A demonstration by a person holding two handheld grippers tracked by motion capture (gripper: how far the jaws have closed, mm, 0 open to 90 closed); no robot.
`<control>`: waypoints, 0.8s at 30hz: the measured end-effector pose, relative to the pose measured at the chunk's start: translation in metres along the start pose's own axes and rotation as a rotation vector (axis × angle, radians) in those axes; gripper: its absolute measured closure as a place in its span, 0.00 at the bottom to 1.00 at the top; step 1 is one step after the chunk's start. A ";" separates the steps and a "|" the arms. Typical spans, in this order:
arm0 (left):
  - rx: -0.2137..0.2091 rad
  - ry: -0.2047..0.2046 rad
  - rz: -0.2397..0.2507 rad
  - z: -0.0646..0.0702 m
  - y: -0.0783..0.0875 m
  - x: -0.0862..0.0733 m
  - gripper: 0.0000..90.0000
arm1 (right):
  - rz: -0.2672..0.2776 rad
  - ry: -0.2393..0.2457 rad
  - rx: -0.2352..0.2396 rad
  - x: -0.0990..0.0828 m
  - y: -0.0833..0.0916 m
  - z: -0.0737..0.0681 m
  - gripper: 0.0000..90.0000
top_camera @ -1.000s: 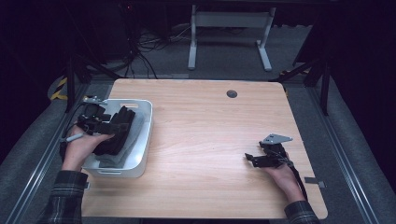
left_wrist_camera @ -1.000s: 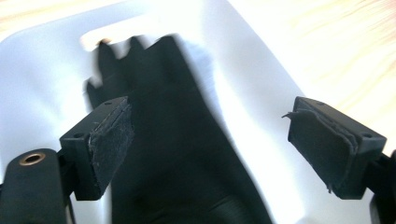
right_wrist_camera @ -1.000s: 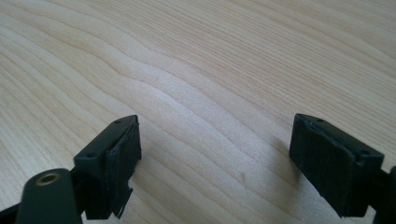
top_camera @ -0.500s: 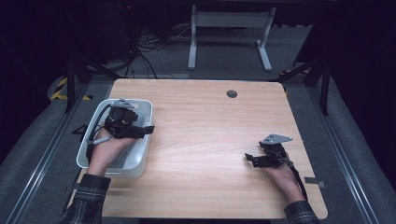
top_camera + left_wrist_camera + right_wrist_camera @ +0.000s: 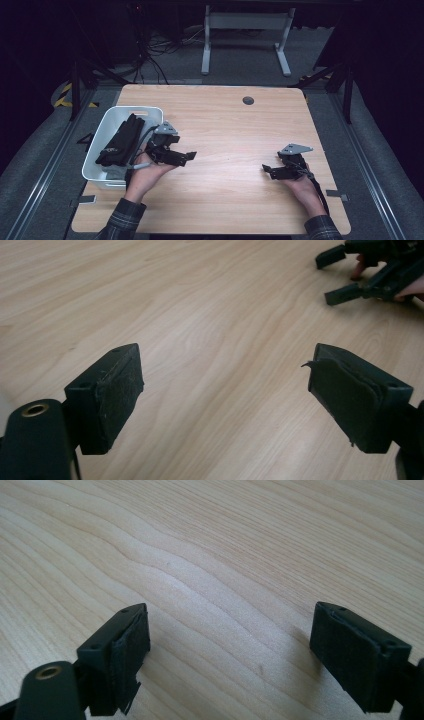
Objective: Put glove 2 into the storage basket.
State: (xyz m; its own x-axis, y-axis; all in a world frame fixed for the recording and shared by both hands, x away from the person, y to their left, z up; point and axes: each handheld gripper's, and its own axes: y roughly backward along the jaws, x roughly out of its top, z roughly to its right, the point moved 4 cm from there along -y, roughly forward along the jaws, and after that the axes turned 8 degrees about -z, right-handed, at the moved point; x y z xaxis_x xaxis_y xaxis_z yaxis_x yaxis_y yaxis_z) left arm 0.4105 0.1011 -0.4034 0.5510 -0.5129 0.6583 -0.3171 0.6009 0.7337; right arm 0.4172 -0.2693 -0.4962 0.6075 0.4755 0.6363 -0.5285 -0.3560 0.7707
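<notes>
Left claw (image 5: pixel 184 156) sits jaws apart and empty, on the desk (image 5: pixel 220 125) just right of the white bin (image 5: pixel 100 165); in the left gripper view there's bare wood between its pads (image 5: pixel 115 390). Right claw (image 5: pixel 270 170) is also apart and empty, resting on the desk well to the right, bare wood grain between its pads (image 5: pixel 127 647) too. The black folded garment (image 5: pixel 122 140) lies in the bin, draped toward the far rim, apart from both claws. Risks as I read it: the bin is light plastic near the desk's left edge, so a one-sided pull on the cloth could drag or tip it if the other claw isn't bracing it. The fabric is dark and bunched, so it's easy to pinch a single layer and have the rest slide out. The left claw's cable (image 5: pixel 140 165) trails by the bin rim and could snag.
</notes>
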 end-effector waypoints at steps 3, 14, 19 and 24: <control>-0.016 -0.042 -0.023 0.015 -0.017 -0.003 0.17 | 0.000 0.000 0.000 0.000 0.000 0.000 0.19; -0.041 -0.111 -0.060 0.038 -0.067 -0.019 0.16 | 0.000 0.001 0.001 0.000 0.000 0.000 0.19; 0.004 -0.132 -0.077 0.044 -0.088 -0.029 0.15 | 0.000 0.001 0.002 0.000 0.000 0.000 0.19; 0.011 -0.154 -0.119 0.047 -0.103 -0.036 0.11 | 0.000 0.001 0.004 0.000 0.000 0.000 0.18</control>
State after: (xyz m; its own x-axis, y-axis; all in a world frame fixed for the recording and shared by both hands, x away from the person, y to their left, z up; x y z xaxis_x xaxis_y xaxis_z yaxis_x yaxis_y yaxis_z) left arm 0.3873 0.0289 -0.4949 0.4608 -0.6679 0.5845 -0.2662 0.5242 0.8089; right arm 0.4172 -0.2688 -0.4962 0.6070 0.4764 0.6360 -0.5263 -0.3587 0.7710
